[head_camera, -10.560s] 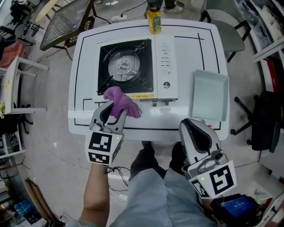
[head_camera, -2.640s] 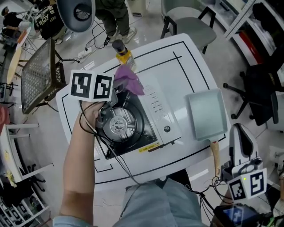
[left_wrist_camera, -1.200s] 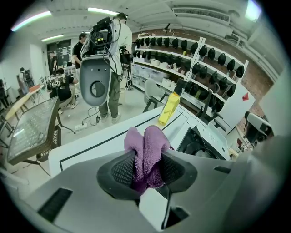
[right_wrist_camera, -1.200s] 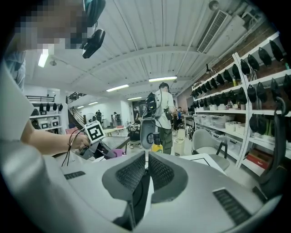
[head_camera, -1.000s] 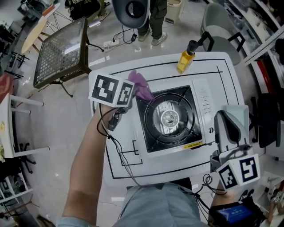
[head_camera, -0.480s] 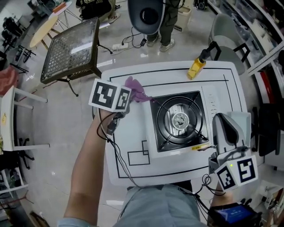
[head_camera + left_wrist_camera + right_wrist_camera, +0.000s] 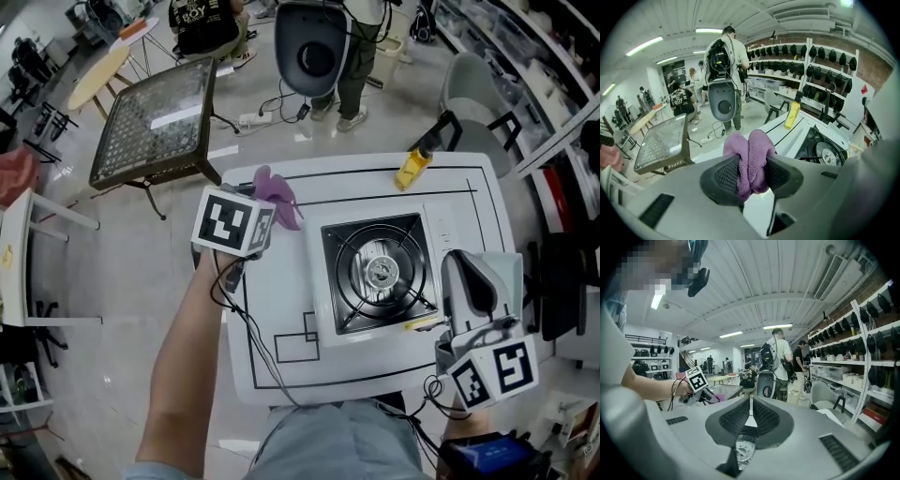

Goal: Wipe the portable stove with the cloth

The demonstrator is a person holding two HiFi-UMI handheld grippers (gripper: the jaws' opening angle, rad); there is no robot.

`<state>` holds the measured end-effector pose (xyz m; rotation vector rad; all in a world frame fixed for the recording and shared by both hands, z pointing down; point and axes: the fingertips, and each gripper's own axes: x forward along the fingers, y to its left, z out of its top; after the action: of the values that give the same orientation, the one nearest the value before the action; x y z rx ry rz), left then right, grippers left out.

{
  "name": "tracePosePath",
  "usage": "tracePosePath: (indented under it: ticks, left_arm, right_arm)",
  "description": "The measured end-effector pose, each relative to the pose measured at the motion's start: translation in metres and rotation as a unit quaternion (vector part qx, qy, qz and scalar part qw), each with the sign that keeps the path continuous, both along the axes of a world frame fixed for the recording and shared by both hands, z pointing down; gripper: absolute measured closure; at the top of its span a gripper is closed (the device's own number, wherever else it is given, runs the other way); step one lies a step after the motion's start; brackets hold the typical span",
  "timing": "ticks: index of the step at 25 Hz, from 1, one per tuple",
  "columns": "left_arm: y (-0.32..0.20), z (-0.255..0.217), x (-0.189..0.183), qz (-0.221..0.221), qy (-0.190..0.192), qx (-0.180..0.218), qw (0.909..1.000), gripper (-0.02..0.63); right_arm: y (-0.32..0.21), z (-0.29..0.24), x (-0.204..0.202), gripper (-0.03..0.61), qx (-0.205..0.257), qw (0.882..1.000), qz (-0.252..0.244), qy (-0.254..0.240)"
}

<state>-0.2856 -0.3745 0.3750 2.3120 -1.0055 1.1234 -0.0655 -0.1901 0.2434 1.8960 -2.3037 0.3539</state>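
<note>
The portable stove (image 7: 380, 272) sits on the white table (image 7: 272, 309), its black burner well facing up; the left gripper view shows it at the right (image 7: 825, 150). My left gripper (image 7: 267, 199) is shut on a bunched purple cloth (image 7: 278, 190), held above the table's back left corner, off the stove's left side. Up close, the cloth (image 7: 751, 157) is pinched between the pads of that gripper (image 7: 750, 176). My right gripper (image 7: 464, 267) hovers over the stove's right edge, and its jaws (image 7: 750, 416) are shut with nothing between them.
A yellow bottle (image 7: 412, 169) stands at the table's back edge. A pale tray (image 7: 511, 267) lies right of the stove, partly under my right gripper. A wire-mesh table (image 7: 155, 117) stands to the left, and a person (image 7: 323, 42) stands behind the table. A chair (image 7: 473, 94) is back right.
My left gripper has carried the cloth leftward, from the stove's back left corner out over the table's left part. The right gripper stays by the stove's right side.
</note>
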Motion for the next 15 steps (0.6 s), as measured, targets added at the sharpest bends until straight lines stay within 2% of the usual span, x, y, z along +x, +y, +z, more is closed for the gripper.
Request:
tracePosePath:
  ticks: [7, 15]
  left_arm:
    - [-0.013, 0.011, 0.033, 0.028, 0.007, 0.042, 0.9987, 0.462]
    - [0.000, 0.045, 0.052, 0.049, 0.002, 0.035, 0.9982, 0.462]
  right_arm:
    - [0.009, 0.028, 0.013, 0.525, -0.032, 0.999, 0.023, 0.005]
    - [0.017, 0.058, 0.019, 0.525, -0.058, 0.998, 0.024, -0.004]
